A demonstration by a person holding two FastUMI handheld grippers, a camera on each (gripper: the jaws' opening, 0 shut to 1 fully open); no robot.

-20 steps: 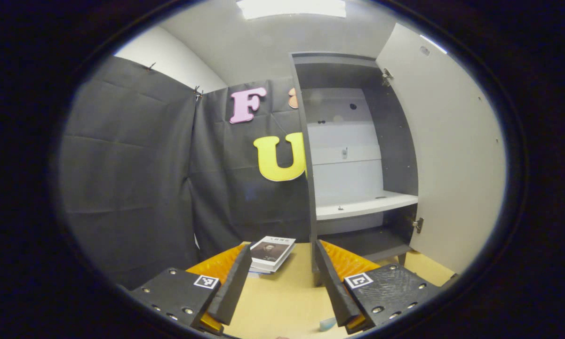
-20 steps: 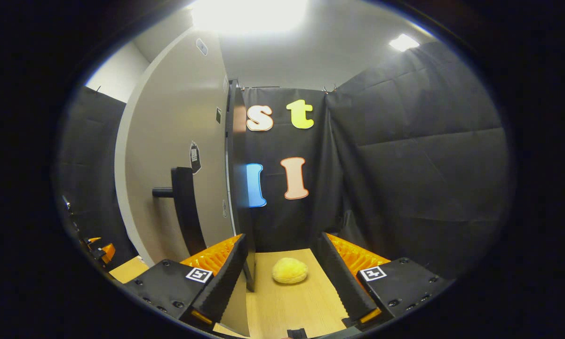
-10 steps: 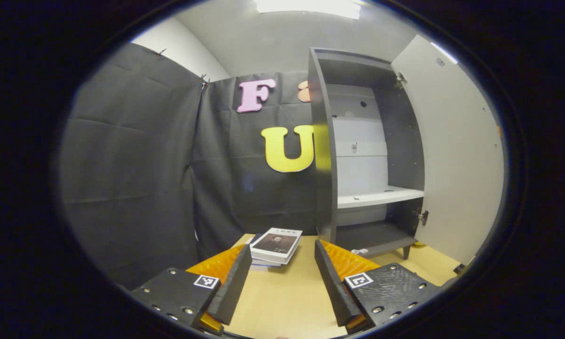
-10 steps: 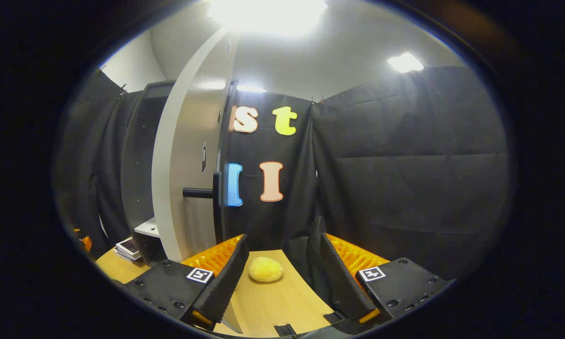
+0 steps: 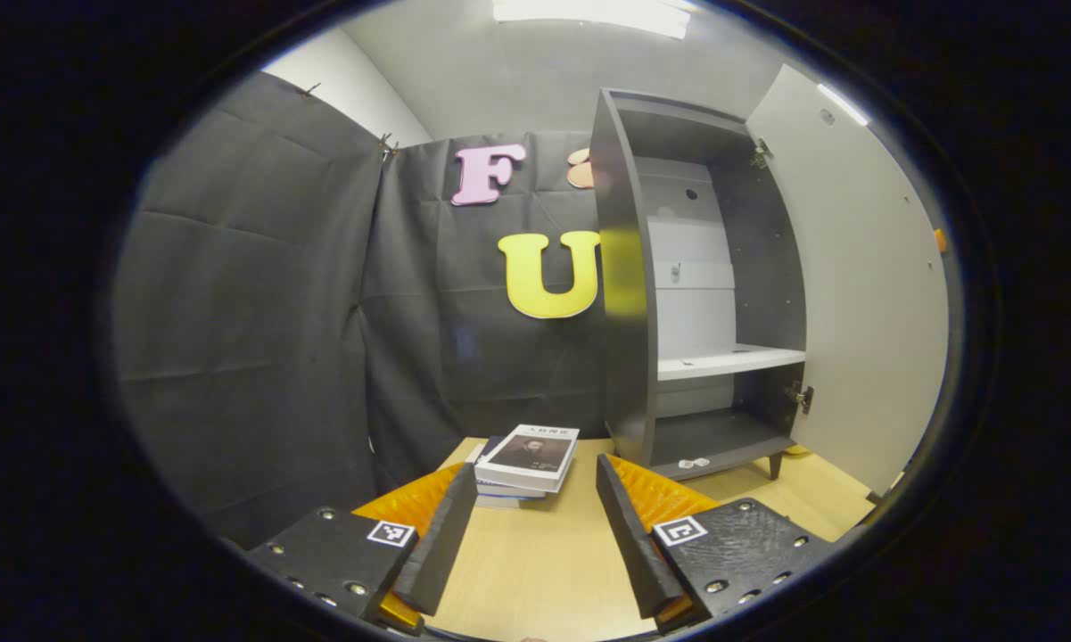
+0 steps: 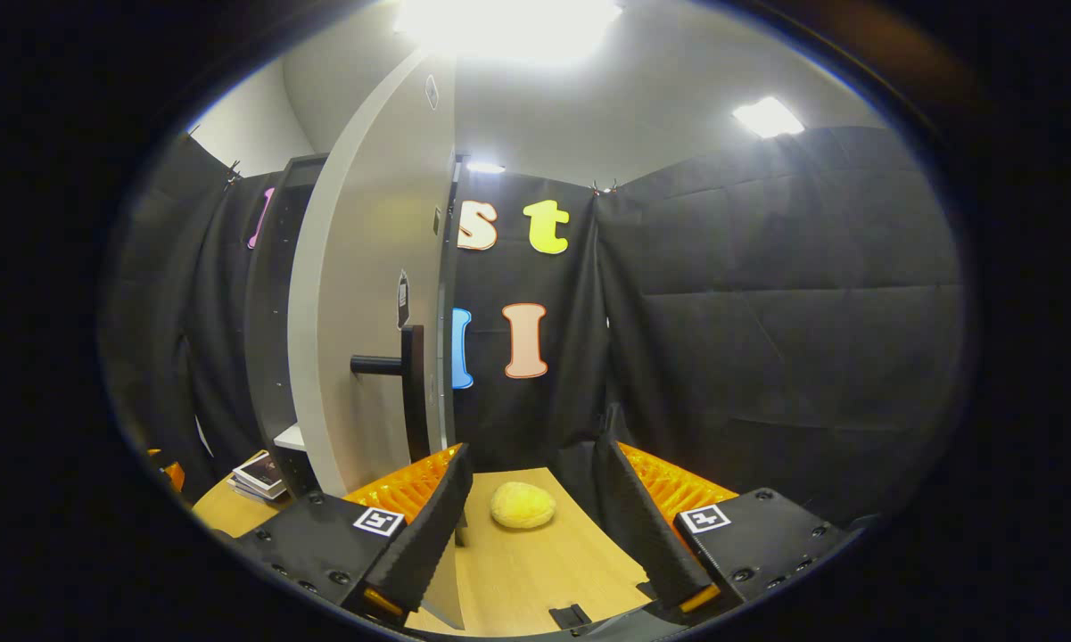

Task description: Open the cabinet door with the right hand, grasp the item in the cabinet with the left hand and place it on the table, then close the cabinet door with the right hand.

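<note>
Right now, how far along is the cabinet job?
Done, by the look of it: the cabinet door stands wide open, its shelf is bare, and a stack of books lies on the table. In hand: nothing; the left gripper and right gripper are open. Left: shutting the door by its handle.

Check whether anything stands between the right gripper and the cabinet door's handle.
Nothing visible does. The handle sticks out of the open door, up and left of the open right gripper, with bare air between. The yellow lump lies low on the table, off that line.
</note>
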